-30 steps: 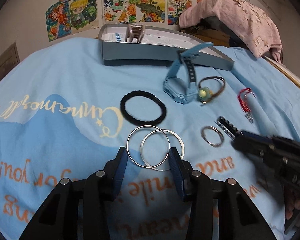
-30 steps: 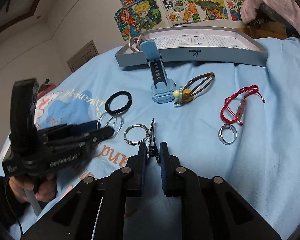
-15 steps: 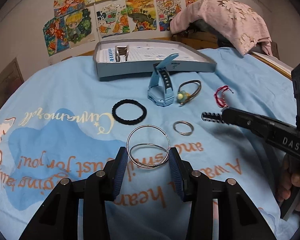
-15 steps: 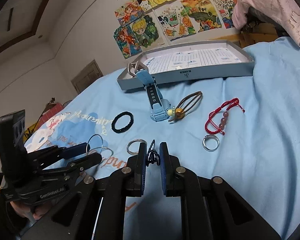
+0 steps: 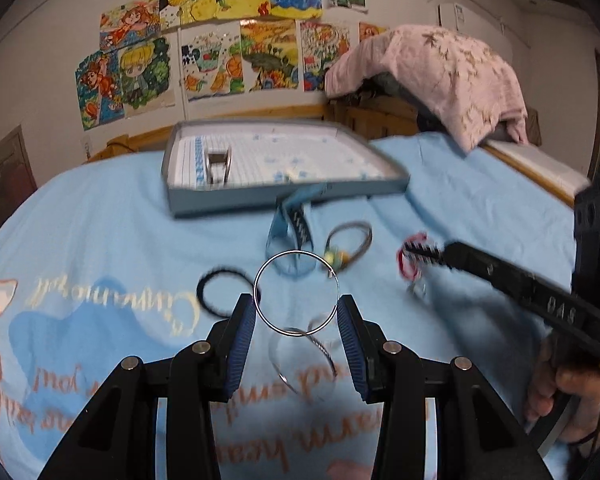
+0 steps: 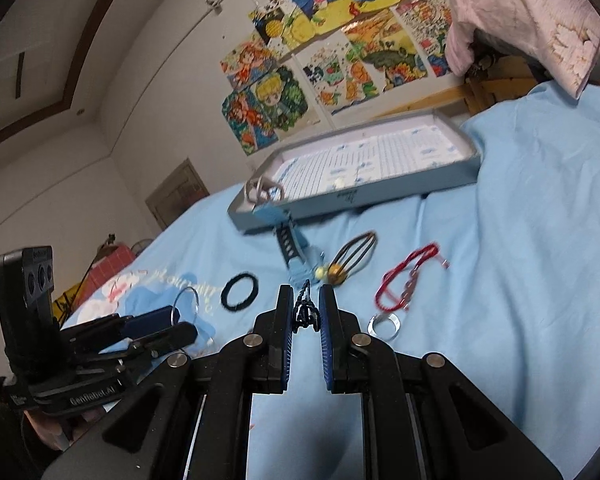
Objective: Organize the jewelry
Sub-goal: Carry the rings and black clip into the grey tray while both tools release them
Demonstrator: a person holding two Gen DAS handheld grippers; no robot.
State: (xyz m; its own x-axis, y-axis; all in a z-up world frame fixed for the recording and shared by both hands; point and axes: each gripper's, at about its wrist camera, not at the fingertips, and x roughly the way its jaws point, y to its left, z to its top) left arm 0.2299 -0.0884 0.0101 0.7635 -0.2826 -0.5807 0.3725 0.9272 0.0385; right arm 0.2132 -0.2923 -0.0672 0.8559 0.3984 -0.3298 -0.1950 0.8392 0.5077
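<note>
left view: left gripper [image 5: 297, 316] pinches a silver hoop [image 5: 296, 293] across its width, raised off the blue cloth [image 5: 100, 232]; a second hoop blurs beneath, maybe linked; tray [image 5: 284, 196] lies ahead
right view: right gripper [image 6: 305, 313] nearly closed on a black hair clip [image 6: 305, 309]; red bracelet [image 6: 404, 280] and ring [image 6: 384, 326] lie on the cloth
step: carrying both to the tray, i judge
next: reach over the rim, then release

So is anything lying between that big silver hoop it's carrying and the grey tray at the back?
Yes. The blue watch stands on the bedspread between the silver hoop, held in the left gripper, and the grey tray; lifted over it, the path looks open.
</note>
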